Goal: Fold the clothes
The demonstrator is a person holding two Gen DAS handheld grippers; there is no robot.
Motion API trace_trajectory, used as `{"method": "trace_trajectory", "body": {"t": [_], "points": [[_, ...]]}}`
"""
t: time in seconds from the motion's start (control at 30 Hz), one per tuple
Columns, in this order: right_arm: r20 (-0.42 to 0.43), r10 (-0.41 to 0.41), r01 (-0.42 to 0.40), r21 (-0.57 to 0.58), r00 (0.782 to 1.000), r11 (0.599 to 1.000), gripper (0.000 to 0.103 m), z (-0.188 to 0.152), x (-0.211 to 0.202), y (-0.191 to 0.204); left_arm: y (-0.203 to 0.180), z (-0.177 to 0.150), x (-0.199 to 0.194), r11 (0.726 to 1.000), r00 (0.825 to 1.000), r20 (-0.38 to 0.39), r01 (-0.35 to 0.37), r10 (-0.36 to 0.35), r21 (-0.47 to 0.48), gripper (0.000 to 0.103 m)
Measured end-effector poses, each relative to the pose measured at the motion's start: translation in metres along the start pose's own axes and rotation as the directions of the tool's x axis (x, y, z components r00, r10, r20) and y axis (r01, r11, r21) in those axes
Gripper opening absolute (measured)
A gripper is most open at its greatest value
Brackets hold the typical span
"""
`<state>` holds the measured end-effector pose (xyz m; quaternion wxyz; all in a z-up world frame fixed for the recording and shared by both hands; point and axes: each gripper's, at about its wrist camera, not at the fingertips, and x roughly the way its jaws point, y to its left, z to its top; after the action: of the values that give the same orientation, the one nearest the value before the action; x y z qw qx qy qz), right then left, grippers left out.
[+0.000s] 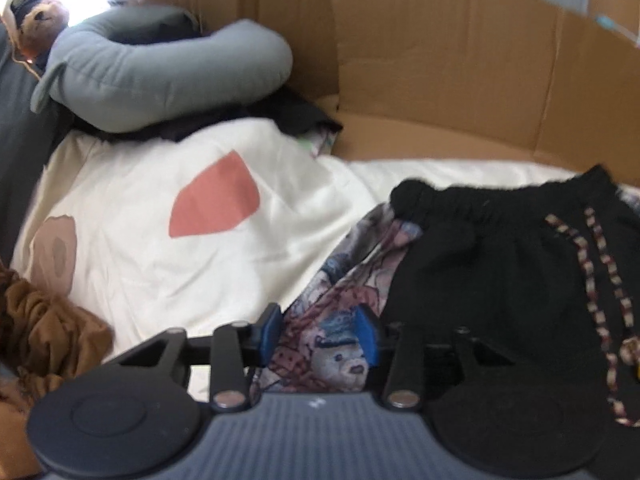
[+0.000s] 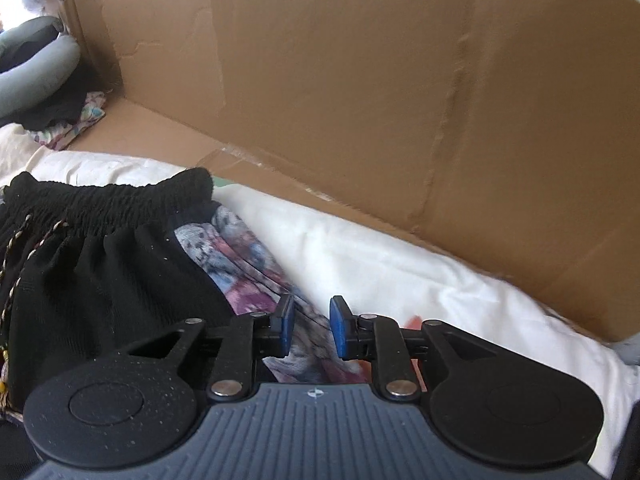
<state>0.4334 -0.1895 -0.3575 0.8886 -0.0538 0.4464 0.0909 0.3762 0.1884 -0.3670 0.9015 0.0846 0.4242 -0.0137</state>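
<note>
Black shorts (image 1: 500, 268) with an elastic waistband and a patterned drawstring (image 1: 600, 280) lie flat on a cream bedsheet (image 1: 132, 208). Under them lies a bear-print garment (image 1: 340, 312) in pink, blue and grey. My left gripper (image 1: 320, 332) hovers over the print fabric at the shorts' left edge, its blue pads apart and not pressing on cloth. In the right wrist view the shorts (image 2: 100, 264) fill the left and the print garment (image 2: 248, 264) peeks out on their right. My right gripper (image 2: 311, 328) is over that print fabric, pads apart.
A tall cardboard wall (image 2: 360, 100) stands behind the bed (image 1: 440, 80). A grey curved pillow (image 1: 160, 68), a teddy bear (image 1: 36, 20) and dark clothes (image 1: 288, 116) lie at the back left. Brown crumpled fabric (image 1: 44, 328) sits at the left edge.
</note>
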Motion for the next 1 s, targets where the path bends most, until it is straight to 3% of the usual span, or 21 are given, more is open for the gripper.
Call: {"method": "trace_trajectory", "body": {"t": [0.13, 0.2, 0.27, 0.3, 0.47, 0.63, 0.7, 0.77, 0.83, 1.0], "points": [[-0.019, -0.020, 0.020, -0.029, 1.000, 0.999, 0.028, 0.001, 0.013, 0.008, 0.003, 0.003, 0.009, 0.998, 0.998, -0.016, -0.057, 0.057, 0.005, 0.047], [-0.018, -0.056, 0.056, -0.036, 0.998, 0.998, 0.037, 0.002, 0.017, 0.010, 0.005, 0.005, 0.011, 0.997, 0.997, -0.017, -0.079, 0.079, 0.010, 0.047], [-0.026, -0.115, 0.115, -0.006, 0.993, 0.993, 0.062, 0.006, 0.020, 0.009, 0.005, 0.007, 0.014, 0.995, 0.995, -0.018, -0.097, 0.098, 0.019, 0.047], [-0.037, -0.143, 0.144, 0.021, 0.989, 0.989, 0.062, 0.008, 0.021, 0.009, 0.005, 0.009, 0.014, 0.995, 0.994, -0.022, -0.103, 0.103, 0.014, 0.047], [-0.048, -0.148, 0.152, 0.113, 0.988, 0.982, 0.060, 0.017, 0.004, 0.003, 0.007, 0.017, 0.007, 0.993, 0.993, -0.033, -0.114, 0.112, -0.035, 0.047], [-0.041, -0.014, 0.017, 0.075, 0.999, 0.997, 0.059, 0.017, -0.036, -0.014, 0.012, 0.016, -0.017, 0.995, 0.997, -0.020, -0.070, 0.069, -0.067, 0.045], [-0.036, 0.004, -0.003, 0.038, 0.999, 0.999, 0.057, 0.014, -0.051, -0.020, 0.013, 0.013, -0.027, 0.996, 0.998, -0.016, -0.057, 0.056, -0.069, 0.045], [-0.045, 0.012, -0.011, 0.022, 0.999, 1.000, 0.040, 0.006, -0.067, -0.028, 0.016, 0.010, -0.038, 0.997, 0.999, -0.010, -0.045, 0.044, -0.067, 0.045], [-0.061, 0.016, -0.014, 0.031, 0.998, 0.999, 0.032, 0.000, -0.077, -0.042, 0.018, 0.006, -0.050, 0.997, 0.999, -0.003, -0.032, 0.032, -0.063, 0.045], [-0.066, 0.010, -0.007, 0.036, 0.998, 0.999, 0.023, -0.031, -0.107, -0.061, 0.025, -0.007, -0.077, 0.998, 1.000, 0.000, -0.020, 0.020, -0.052, 0.045]]}}
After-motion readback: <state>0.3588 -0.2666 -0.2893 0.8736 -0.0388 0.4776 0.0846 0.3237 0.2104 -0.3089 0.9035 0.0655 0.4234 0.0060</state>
